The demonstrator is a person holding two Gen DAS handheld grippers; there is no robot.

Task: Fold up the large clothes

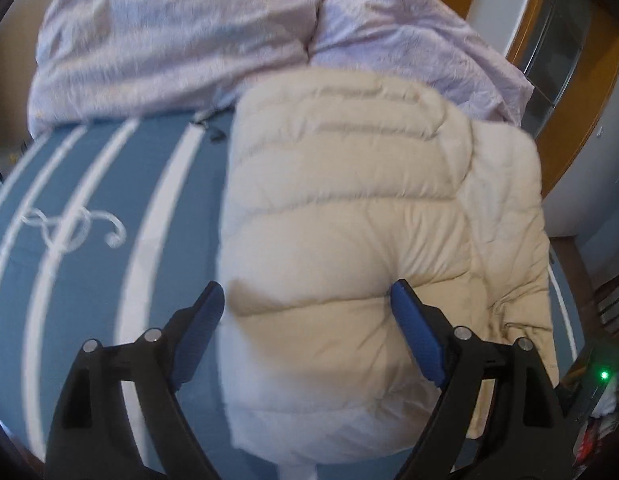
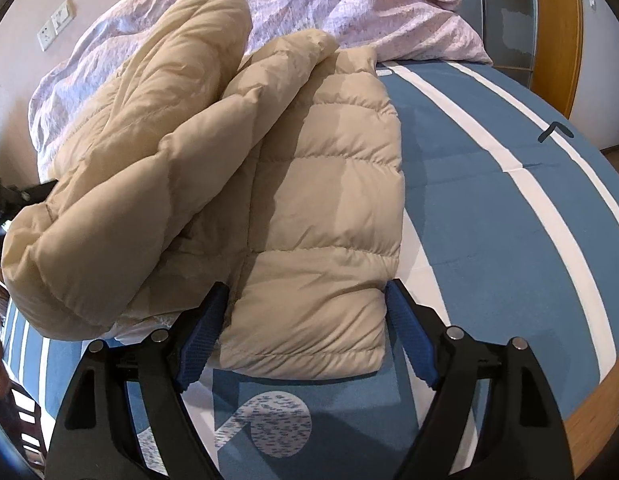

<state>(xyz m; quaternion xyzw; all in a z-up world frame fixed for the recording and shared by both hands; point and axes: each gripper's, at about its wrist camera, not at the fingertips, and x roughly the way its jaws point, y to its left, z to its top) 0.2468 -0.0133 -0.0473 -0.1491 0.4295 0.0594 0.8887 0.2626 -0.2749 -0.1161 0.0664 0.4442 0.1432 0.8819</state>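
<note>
A beige puffer jacket [image 1: 349, 208] lies folded on the blue bed cover with white stripes [image 1: 109, 184]. In the left wrist view my left gripper [image 1: 305, 296] is open, its blue pads [image 1: 205, 320] standing wide on either side of a puffy fold of the jacket without squeezing it. In the right wrist view the jacket [image 2: 317, 208] shows a thick folded part piled on its left side. My right gripper [image 2: 305, 292] is open too, straddling the jacket's near hem corner, with the pads [image 2: 409, 332] beside the cloth. A black part at the far left edge [image 2: 29, 192] touches the piled fold.
A crumpled lilac duvet [image 1: 181, 40] and pillows [image 2: 349, 4] fill the head of the bed behind the jacket. A wooden bed frame [image 2: 557, 32] and grey cabinet stand at the right. Wall sockets [image 2: 55, 24] sit at the upper left. Bare cover lies right of the jacket [image 2: 489, 208].
</note>
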